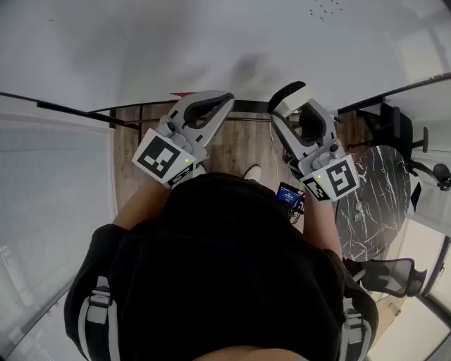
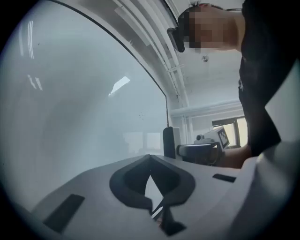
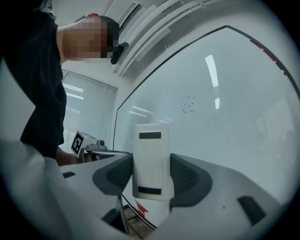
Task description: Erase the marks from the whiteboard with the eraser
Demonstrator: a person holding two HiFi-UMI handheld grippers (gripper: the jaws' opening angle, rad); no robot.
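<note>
The whiteboard (image 1: 176,49) fills the top of the head view, and a small cluster of dark dot marks (image 1: 324,8) sits high on it at the right. The same marks (image 3: 188,105) show faintly in the right gripper view, well above the eraser. My right gripper (image 1: 290,106) is shut on a white eraser (image 1: 294,96) with a black felt face, held near the board's lower edge. The eraser (image 3: 151,159) stands upright between the right gripper's (image 3: 151,174) pads. My left gripper (image 1: 208,107) is beside it, shut and holding nothing; its jaws (image 2: 150,159) meet at the tips.
A round black marble table (image 1: 373,204) stands at the right with office chairs (image 1: 389,121) near it. The floor below the board is wood (image 1: 239,144). A pale panel wall (image 1: 49,204) runs along the left. A small device with a blue screen (image 1: 289,196) hangs at the person's waist.
</note>
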